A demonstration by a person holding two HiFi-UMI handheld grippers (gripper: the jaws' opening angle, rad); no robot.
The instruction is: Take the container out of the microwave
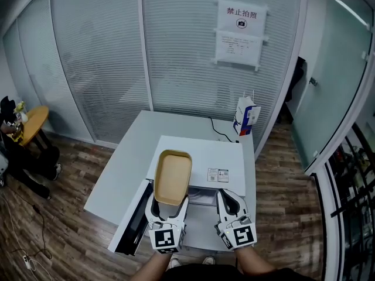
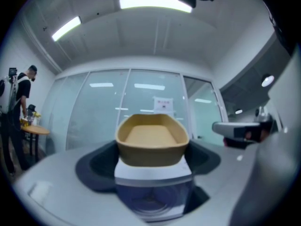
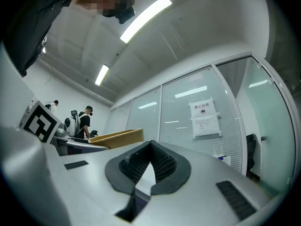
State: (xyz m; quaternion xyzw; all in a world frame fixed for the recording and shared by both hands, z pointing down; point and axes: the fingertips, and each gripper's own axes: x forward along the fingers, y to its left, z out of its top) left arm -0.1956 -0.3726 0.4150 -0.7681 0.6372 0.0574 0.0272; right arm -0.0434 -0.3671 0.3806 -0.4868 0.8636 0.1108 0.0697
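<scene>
Bright ceiling strip lights (image 2: 155,3), dark fisheye corners; foreground seemingly soft

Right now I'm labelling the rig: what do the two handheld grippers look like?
Both match: the left gripper and right gripper have pale grey-white moulded shells, fingers lined with black ribbed pads, and a cube of black-and-white square markers at the back.

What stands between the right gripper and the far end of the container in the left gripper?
Probably nothing, so it looks reachable. The container sits in the left gripper, outside the microwave, with its far end in open air. The right gripper is beside it, empty; its jaws are together and must open first.
</scene>
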